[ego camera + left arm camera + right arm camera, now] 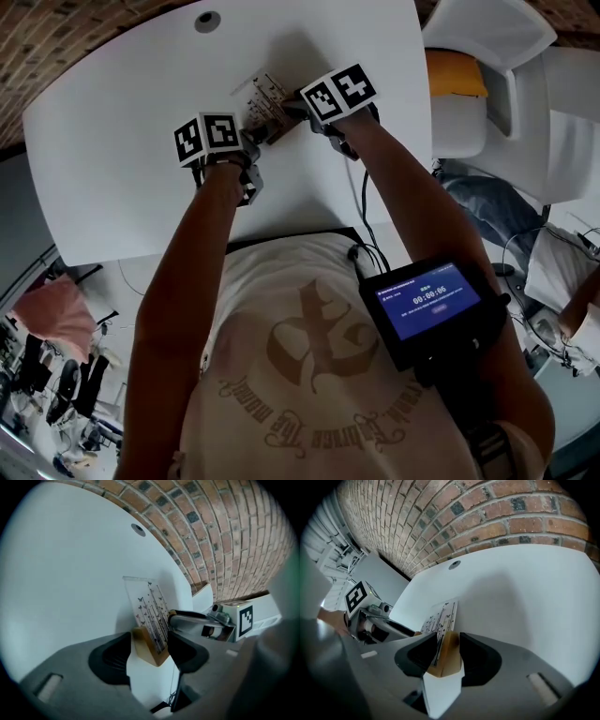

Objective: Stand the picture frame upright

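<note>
The picture frame is a clear panel printed with butterflies, set in a wooden base. It sits on the white table, with the panel leaning away from me. I cannot tell whether it lies flat. My left gripper holds the left end of the base, whose sides meet both pads in the left gripper view. My right gripper holds the other end, and the wood fills the gap between its pads. Each gripper's marker cube shows in the other's view.
A round cable hole sits near the table's far edge, with a brick wall behind it. A white chair with an orange cushion stands to the right. A device with a blue screen hangs at my chest.
</note>
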`<state>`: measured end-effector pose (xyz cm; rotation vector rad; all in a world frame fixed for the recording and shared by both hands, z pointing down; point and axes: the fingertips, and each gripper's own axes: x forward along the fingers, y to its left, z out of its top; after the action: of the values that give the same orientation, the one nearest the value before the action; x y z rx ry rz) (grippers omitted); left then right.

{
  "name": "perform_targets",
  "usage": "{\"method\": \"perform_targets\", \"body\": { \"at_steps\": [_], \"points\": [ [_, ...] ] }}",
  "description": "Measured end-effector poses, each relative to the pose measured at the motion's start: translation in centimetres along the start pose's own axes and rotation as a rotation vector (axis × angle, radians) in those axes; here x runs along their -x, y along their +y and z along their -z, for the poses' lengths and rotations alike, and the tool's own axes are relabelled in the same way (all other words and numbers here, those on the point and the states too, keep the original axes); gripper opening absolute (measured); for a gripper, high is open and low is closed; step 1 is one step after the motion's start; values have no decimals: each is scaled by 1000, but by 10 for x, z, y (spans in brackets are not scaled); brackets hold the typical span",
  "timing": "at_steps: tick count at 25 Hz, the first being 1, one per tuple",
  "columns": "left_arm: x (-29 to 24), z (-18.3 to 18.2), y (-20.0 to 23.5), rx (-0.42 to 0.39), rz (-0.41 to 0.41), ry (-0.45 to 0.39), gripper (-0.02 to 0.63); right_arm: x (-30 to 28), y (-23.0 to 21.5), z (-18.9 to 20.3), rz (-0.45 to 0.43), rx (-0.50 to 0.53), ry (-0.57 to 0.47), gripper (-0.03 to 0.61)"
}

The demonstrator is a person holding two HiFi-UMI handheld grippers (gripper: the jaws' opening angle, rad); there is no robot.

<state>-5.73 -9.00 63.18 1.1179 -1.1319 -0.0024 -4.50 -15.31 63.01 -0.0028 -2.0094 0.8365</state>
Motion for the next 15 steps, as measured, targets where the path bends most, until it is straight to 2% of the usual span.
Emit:
{"method": "perform_targets", "body": {
  "at_steps": [3,10,15],
  "points": [
    [-2,2,4,0,-27,13,202,-2,2,0,2,1,18,152],
    [-10,5,2,-22,-18,10,192,2,-5,6,28,34,20,129],
    [-8,8,0,-62,-2,-17,176,8,-3,10,30,32,-22,115]
  ]
}}
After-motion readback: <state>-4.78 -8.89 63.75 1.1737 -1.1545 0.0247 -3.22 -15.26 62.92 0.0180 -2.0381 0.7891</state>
